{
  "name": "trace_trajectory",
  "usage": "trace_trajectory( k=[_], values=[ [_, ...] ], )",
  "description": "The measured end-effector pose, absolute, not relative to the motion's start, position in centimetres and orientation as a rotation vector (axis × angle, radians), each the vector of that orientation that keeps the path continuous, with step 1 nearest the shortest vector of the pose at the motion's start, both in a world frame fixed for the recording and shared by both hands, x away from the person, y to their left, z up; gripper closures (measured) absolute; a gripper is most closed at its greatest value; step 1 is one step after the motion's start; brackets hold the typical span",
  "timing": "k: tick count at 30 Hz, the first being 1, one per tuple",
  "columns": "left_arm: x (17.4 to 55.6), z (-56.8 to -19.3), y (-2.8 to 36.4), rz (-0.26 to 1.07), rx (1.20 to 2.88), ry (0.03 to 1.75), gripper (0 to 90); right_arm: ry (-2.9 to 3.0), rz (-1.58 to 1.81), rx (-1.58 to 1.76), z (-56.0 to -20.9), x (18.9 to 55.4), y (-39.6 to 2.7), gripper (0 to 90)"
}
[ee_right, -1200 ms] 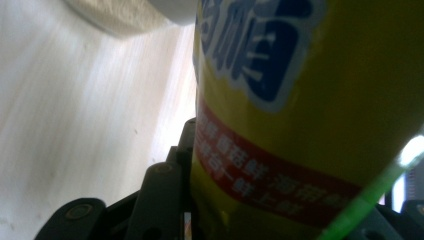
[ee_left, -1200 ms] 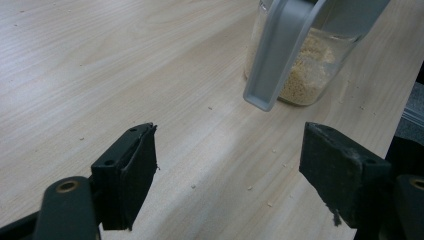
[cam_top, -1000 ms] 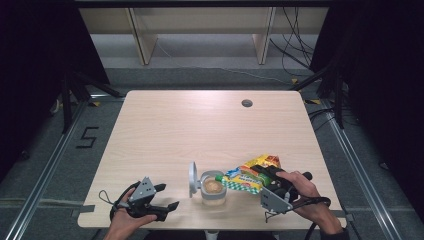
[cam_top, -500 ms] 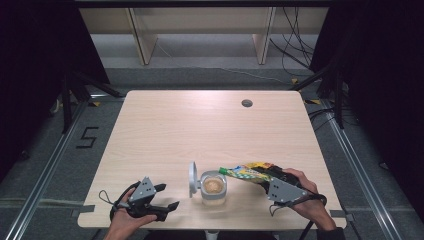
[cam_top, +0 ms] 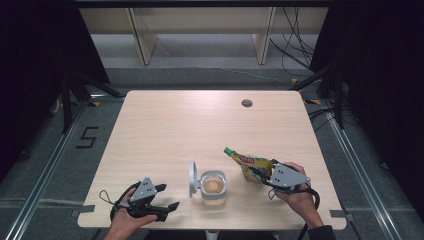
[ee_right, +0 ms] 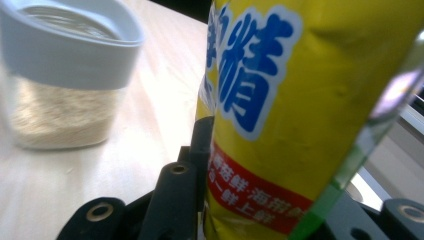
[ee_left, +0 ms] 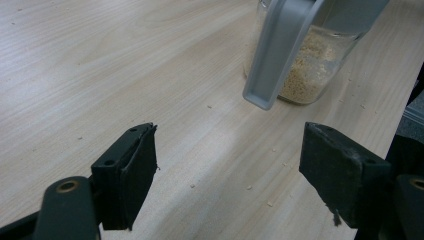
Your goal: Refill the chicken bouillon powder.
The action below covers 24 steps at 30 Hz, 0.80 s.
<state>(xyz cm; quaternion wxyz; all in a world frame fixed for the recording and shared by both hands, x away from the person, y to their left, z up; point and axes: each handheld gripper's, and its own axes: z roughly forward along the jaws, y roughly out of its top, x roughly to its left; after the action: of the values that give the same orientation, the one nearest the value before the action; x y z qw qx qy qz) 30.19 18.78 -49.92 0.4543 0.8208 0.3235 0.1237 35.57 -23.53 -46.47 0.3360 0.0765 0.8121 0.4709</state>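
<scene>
Two hand-held grippers work at the near edge of a pale wooden bench [cam_top: 165,130]. Nearer the person's right, the right hand-held gripper [cam_top: 264,174] has hold of a yellow seasoning pouch [cam_top: 250,164] with blue characters and a red band; its jaws have just been closing, and the pouch sits between them, the left jaw pressed against the printed face in the right gripper view (the other jaw is mostly hidden behind the pouch's green edge). From above, the pouch lies low and tilted, its green top corner [cam_top: 228,150] pointing away to the upper left, its lower end at the gripper, just to the right of a jar.

That clear jar [cam_top: 213,187] stands upright near the front middle of the bench, with a grey collar around its open mouth and pale granules [ee_left: 310,65] filling its lower part. Its grey flip lid [cam_top: 193,179] stands open on the jar's left side, hinged upward; in the left gripper view the lid's edge hangs in front of the glass.

The left hand-held gripper [cam_top: 167,197] rests in the person's left hand [cam_top: 127,217] at the front left of the bench, jaws spread wide with nothing between them, pointing toward the jar but well apart from it. Small crumbs [ee_left: 248,188] dot the wood between its jaws and the jar.
</scene>
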Motion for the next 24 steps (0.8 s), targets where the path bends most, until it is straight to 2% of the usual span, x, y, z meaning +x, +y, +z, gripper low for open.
trace_trajectory(
  k=[8,17,24],
  values=[
    [30.2,-49.9,18.7,0.312,2.022,0.801,22.2,2.055,1.256,0.362,-47.2,36.6,-24.5,74.4],
    [30.1,-49.9,18.9,0.308,2.024,0.806,22.2,2.031,1.279,0.473,-47.6,35.8,-25.5,72.4],
    [30.1,-49.9,18.9,0.309,2.018,0.81,22.2,2.026,1.261,0.518,-47.6,35.3,-25.7,65.8]
  ],
)
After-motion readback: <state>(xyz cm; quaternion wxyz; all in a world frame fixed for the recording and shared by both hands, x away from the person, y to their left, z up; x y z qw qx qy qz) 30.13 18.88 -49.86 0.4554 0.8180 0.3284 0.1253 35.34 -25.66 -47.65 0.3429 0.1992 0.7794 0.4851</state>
